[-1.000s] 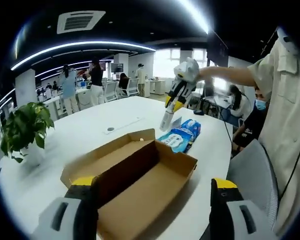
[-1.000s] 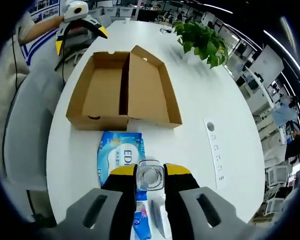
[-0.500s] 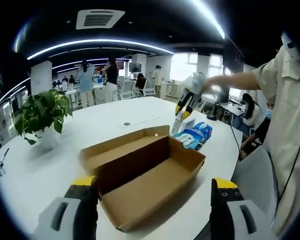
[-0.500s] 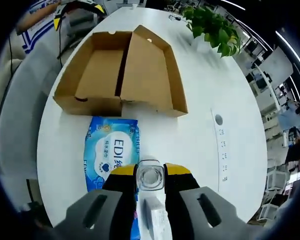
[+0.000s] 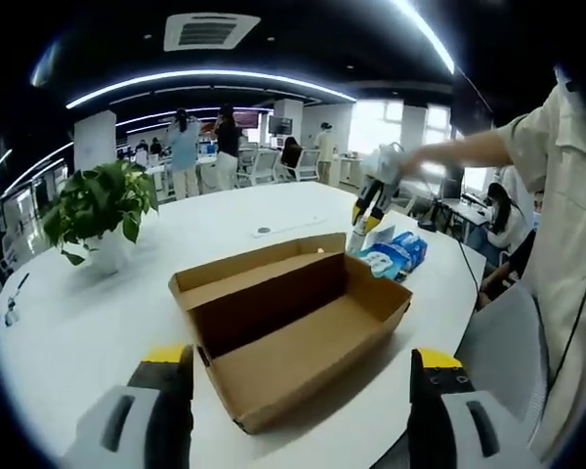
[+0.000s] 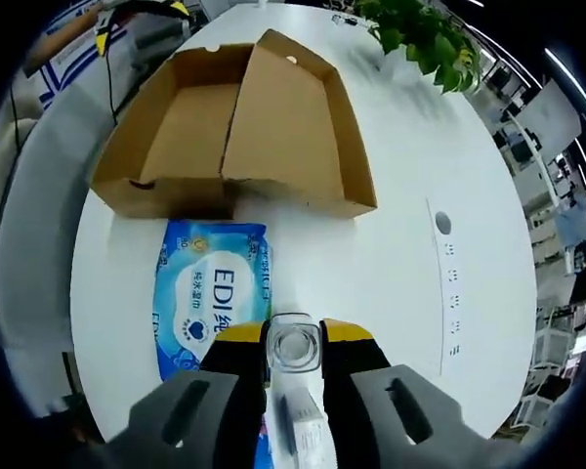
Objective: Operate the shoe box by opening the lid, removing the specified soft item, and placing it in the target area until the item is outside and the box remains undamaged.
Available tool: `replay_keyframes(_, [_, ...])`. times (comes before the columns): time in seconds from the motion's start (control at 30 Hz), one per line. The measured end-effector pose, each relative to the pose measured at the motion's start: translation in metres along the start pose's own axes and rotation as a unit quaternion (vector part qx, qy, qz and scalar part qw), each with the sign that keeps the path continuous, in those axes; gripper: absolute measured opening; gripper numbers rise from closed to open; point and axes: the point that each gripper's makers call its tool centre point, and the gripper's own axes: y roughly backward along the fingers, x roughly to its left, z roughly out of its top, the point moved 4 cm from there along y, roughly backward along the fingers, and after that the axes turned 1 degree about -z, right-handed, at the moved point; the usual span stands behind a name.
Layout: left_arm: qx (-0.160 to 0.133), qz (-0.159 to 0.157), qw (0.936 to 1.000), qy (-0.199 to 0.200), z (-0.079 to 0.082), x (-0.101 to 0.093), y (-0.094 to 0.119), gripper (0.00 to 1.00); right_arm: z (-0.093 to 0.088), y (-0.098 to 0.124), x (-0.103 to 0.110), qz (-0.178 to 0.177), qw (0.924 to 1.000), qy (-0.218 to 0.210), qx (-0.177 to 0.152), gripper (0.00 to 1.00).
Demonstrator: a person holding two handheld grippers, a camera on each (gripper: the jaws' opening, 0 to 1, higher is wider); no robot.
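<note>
Wipes pack (image 6: 213,298) nearer; shoe box (image 6: 236,132) unmoved.

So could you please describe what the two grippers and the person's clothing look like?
The left gripper and right gripper each have grey moulded bodies with slot openings, black fingers and yellow tips. From the left gripper view, the right gripper has a whitish body. The person wears a pale short sleeve shirt; a thin dark cable runs down it.
</note>
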Motion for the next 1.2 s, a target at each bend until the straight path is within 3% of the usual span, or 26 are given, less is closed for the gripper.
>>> replay_keyframes(0.2, [0.011, 0.007, 0.9999, 0.010, -0.008, 0.004, 0.000, 0.91, 0.001, -0.002, -0.004, 0.001, 1.0000, -0.003, 0.003, 0.18])
replay_keyframes(0.3, [0.014, 0.011, 0.9998, 0.013, -0.010, 0.006, 0.000, 0.90, 0.003, -0.002, -0.006, -0.006, 0.9997, 0.024, 0.002, 0.18])
replay_keyframes(0.5, [0.019, 0.018, 0.9995, 0.020, -0.016, 0.008, 0.000, 0.88, 0.002, -0.002, -0.007, -0.006, 0.9999, 0.016, 0.002, 0.19])
replay_keyframes(0.83, [0.023, 0.029, 0.9990, 0.025, -0.018, 0.014, 0.000, 0.85, 0.003, -0.001, -0.011, -0.015, 0.9997, 0.019, -0.003, 0.27])
replay_keyframes(1.07, [0.033, 0.056, 0.9972, 0.037, -0.022, 0.024, 0.000, 0.75, 0.008, 0.004, -0.015, -0.034, 0.9993, 0.013, -0.014, 0.35])
replay_keyframes(1.2, [0.038, 0.071, 0.9958, 0.045, -0.025, 0.030, -0.001, 0.64, 0.017, 0.010, -0.018, -0.045, 0.9982, -0.024, -0.030, 0.34])
